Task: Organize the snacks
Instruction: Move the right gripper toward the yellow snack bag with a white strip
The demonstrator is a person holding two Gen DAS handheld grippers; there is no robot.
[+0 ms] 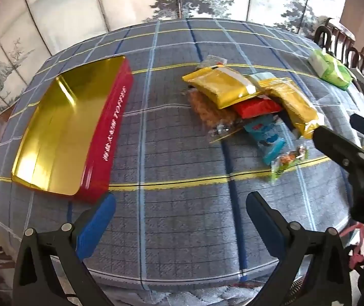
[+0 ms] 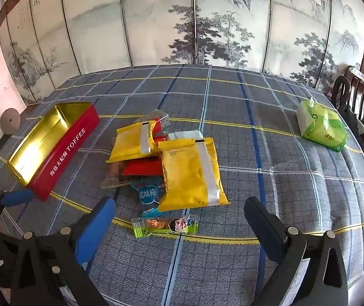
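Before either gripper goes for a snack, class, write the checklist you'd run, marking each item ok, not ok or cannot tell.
1. Left gripper open, nothing between fingers: ok.
2. Right gripper open, nothing between fingers: ok.
3. Red toffee tin open, nothing seen inside: ok.
4. Snack pile lies apart from the tin: ok.
5. Small green-ended snack lies alone, nearest the right gripper: ok.
6. Number of snacks in the pile: cannot tell, they overlap.

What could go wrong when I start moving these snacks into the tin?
1. The snack pile is layered: pulling a yellow packet off the top may drag the red and blue packets beneath it.
2. The small green-ended candy lies flat on the tablecloth; the right tongs might pinch cloth.
3. The left tongs hang close to the red tin and could nudge it.
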